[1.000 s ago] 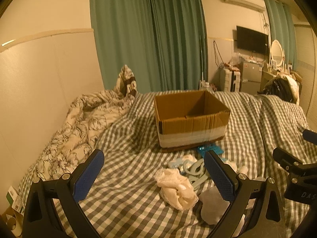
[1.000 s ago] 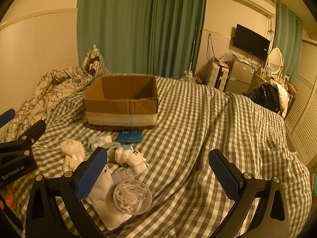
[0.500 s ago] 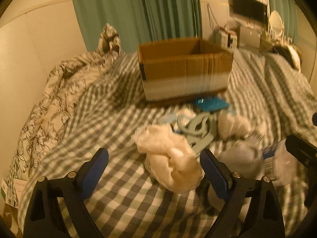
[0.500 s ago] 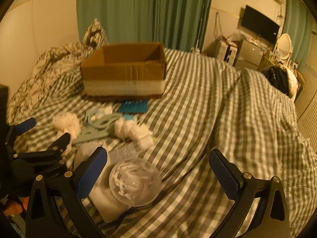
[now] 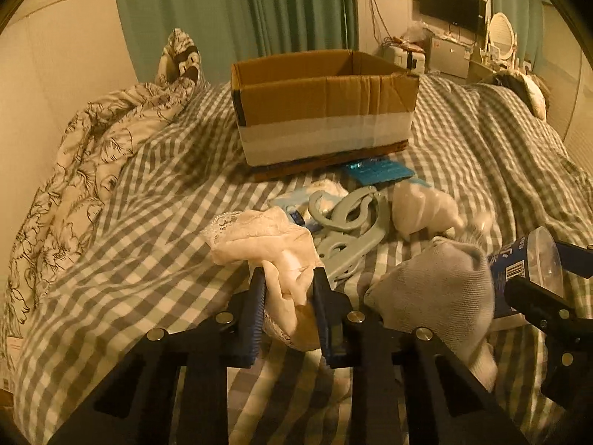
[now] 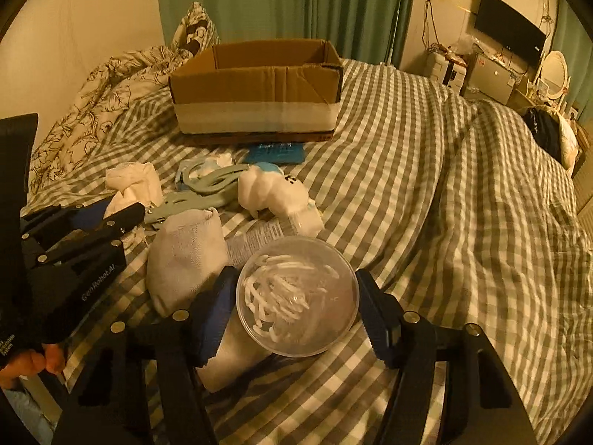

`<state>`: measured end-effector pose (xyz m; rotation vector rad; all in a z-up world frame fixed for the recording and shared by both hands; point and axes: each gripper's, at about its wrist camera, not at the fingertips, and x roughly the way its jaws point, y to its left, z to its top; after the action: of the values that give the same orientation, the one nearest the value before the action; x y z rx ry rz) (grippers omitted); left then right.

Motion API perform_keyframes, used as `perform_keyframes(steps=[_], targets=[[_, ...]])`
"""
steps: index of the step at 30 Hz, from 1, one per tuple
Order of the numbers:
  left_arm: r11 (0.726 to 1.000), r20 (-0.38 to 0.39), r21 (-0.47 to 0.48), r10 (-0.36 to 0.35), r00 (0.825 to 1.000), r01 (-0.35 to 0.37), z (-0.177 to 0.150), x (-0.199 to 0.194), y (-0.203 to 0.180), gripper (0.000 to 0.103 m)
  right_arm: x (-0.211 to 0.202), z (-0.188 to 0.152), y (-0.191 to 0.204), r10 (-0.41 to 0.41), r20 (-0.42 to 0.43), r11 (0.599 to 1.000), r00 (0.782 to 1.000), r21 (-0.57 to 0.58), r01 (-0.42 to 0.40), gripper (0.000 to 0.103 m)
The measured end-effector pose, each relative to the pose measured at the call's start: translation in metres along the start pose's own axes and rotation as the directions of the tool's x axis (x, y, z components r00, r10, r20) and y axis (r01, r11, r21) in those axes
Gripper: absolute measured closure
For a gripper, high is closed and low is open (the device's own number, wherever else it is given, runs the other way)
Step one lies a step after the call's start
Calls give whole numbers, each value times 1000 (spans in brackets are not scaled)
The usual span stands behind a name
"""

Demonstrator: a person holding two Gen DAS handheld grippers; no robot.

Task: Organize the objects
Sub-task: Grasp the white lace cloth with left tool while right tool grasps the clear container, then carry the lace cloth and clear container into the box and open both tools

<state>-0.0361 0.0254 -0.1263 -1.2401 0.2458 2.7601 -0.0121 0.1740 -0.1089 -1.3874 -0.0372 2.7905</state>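
Rightward, checked bedspread point(image 6: 463, 200) lies open.

Warm dim light; green curtains point(image 6: 296, 0); cream walls; wall TV point(image 6: 509, 35); checked bedspread point(image 6: 463, 204).

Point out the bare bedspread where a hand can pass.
Free: checked bedspread right of the cardboard box, and the strip between floral duvet and cream cloth. Crowded: the pile before the box, around the hangers.

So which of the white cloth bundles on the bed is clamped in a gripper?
The lace-edged cream cloth, pinched in the left gripper. The grey-white sock and knotted white bundle lie free.
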Motion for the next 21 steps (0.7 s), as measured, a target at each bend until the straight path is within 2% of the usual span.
perform_keyframes(steps=[5, 10, 16, 21], targets=[[1000, 54, -10, 3, 999, -2, 11, -21, 7, 84, -25, 6, -3, 3, 64, 1000, 998, 8, -3, 40], [1000, 127, -11, 3, 992, -1, 32, -44, 13, 85, -54, 28, -10, 13, 146, 1000, 989, 6, -14, 40], [1000, 207, 6, -9, 978, 7, 73, -58, 12, 85, -81, 72, -16, 22, 237, 999, 971, -28, -16, 40], [999, 233, 7, -35, 972, 34, 115, -51, 8, 85, -90, 119, -20, 31, 296, 998, 955, -66, -12, 40]])
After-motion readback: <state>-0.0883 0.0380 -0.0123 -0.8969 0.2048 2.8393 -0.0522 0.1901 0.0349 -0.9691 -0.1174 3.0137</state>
